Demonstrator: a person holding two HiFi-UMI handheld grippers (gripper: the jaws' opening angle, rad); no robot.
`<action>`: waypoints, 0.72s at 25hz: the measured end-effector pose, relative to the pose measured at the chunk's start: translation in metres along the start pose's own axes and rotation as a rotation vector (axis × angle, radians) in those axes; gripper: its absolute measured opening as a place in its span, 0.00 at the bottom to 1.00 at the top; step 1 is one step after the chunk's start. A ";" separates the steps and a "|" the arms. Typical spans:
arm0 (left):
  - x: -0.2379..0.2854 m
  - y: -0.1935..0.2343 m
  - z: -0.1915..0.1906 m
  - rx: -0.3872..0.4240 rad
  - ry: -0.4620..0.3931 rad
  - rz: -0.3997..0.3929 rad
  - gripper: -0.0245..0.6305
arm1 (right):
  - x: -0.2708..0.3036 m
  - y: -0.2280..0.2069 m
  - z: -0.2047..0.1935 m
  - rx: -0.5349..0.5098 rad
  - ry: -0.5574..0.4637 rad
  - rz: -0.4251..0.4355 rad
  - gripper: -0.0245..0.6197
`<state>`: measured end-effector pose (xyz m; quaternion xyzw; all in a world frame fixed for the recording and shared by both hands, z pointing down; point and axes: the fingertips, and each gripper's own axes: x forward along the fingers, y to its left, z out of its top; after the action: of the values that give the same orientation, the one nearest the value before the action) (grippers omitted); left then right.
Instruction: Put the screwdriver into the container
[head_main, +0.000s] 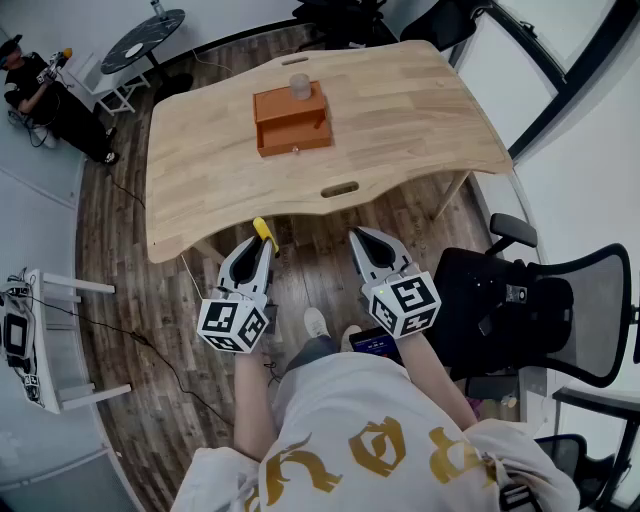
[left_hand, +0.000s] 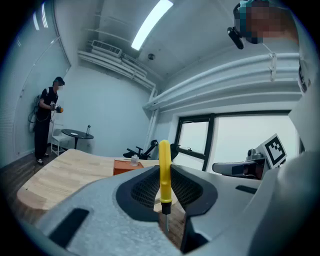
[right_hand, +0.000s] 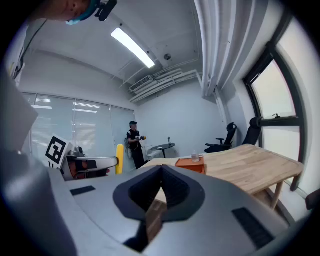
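- Wearer's white shirt (head_main: 370, 440) w/ gold print fills the bottom of head view; both arms reach fwd from it.
- left gripper (head_main: 257, 245): marker cube nearest the body, jaws pointing toward the table (head_main: 400, 110). It sits over the wood floor, just short of the table's near edge.
- Left gripper view: left gripper (left_hand: 163, 172) jaws clamped on the screwdriver (left_hand: 164, 167). Yellow handle stands upright btwn the pads, its rounded end poking up past the jaw tips; black collar and thin metal shaft hang below the pads.
- Head view shows the same screwdriver (head_main: 263, 231) as a yellow tip at the jaw ends. Right gripper view catches it too (right_hand: 119, 159), off to the left.
- right gripper (head_main: 362, 238): beside the left one, also over the floor. In its own view the right gripper (right_hand: 161, 170) has tips pressed together, nothing btwn them.
- container (head_main: 291, 118): orange box, mid-table toward the far side, well apart from both grippers. Near side looks like a pulled-out drawer, can't be sure.
- Small clear bottle (head_main: 300, 86) stands on the container's top.
- Black office chair (head_main: 560, 300) to the right of the wearer.
- Second person (head_main: 40, 90) stands far left, near a dark round table (head_main: 145, 38).
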<state>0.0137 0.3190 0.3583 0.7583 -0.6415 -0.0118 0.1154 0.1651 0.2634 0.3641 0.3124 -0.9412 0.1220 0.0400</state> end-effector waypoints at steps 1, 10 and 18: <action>-0.002 -0.001 0.000 0.000 0.002 -0.003 0.14 | -0.001 0.003 0.000 0.000 -0.001 0.003 0.05; -0.007 -0.003 0.003 -0.013 -0.008 0.003 0.14 | -0.003 0.009 0.000 -0.021 0.006 0.022 0.05; -0.001 -0.014 0.001 -0.014 -0.003 -0.014 0.14 | -0.009 -0.004 -0.002 -0.012 0.013 -0.006 0.05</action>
<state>0.0271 0.3223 0.3548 0.7619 -0.6363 -0.0179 0.1197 0.1745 0.2655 0.3659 0.3144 -0.9407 0.1181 0.0485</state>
